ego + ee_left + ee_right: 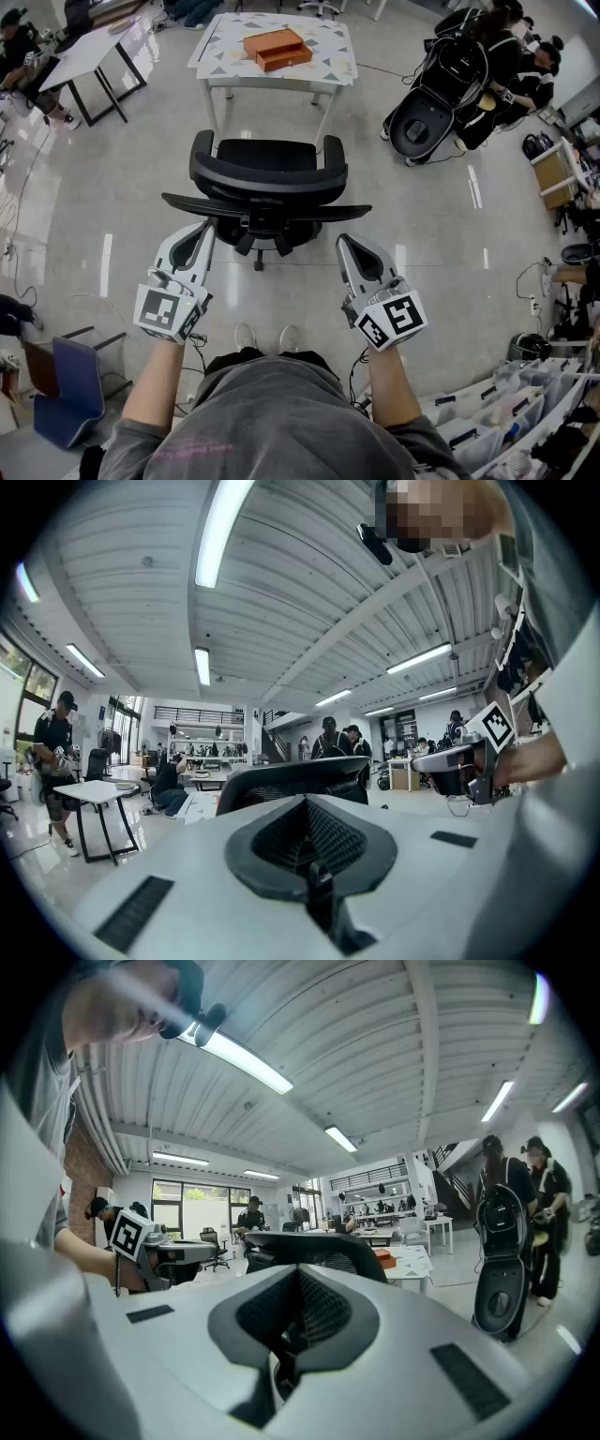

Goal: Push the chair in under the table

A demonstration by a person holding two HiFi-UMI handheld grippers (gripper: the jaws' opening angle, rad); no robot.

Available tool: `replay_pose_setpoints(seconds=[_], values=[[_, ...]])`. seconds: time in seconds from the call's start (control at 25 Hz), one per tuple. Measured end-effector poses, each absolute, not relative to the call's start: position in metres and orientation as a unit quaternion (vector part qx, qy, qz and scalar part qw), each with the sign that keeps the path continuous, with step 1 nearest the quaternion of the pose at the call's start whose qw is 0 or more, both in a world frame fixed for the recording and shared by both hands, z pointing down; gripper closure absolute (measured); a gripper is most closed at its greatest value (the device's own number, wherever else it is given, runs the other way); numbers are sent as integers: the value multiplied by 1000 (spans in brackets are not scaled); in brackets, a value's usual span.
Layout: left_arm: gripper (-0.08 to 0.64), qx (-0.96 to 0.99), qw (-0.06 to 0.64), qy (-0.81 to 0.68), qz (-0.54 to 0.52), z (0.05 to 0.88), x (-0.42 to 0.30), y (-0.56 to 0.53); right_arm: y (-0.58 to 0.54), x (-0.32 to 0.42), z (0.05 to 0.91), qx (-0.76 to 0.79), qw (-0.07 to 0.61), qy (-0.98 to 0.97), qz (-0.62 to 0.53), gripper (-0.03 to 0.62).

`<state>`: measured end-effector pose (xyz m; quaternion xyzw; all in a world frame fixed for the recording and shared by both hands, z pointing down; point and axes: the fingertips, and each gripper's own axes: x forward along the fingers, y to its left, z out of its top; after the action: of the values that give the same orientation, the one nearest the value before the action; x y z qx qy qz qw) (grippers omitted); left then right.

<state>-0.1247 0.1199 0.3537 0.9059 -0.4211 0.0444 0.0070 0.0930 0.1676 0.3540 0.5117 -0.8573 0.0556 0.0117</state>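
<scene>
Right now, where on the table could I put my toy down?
The table is bare left of the orange box, out to its edge, and right of the box too. The middle is taken by the box. The floor between the chair and the table is also bare.

Chair (267,173): matt black plastic frame and armrests, backrest of open mesh cloth. Bench (328,42): smooth white top printed with grey triangles, white legs that look like painted metal; orange-brown box (277,49), wood-like, satin. Floor (122,187): grey, polished, glossy; left gripper (202,230) and right gripper (345,242): matt pale plastic shells, black ribbed pads.
</scene>
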Motion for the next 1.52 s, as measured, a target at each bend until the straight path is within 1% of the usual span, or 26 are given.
replay_pose_setpoints(seconds=[1.24,1.36,1.44,1.52], values=[[554,905,7,-423,49,358,-124,129,171,93,358,523,21,-850,55,586],[521,904,7,-424,50,359,-125,128,170,94,358,526,22,-848,53,584],[512,904,7,-425,50,360,-125,128,170,95,359,529,21,-847,53,578],[489,903,9,-426,50,361,-126,127,170,96,360,530,20,-846,56,551]])
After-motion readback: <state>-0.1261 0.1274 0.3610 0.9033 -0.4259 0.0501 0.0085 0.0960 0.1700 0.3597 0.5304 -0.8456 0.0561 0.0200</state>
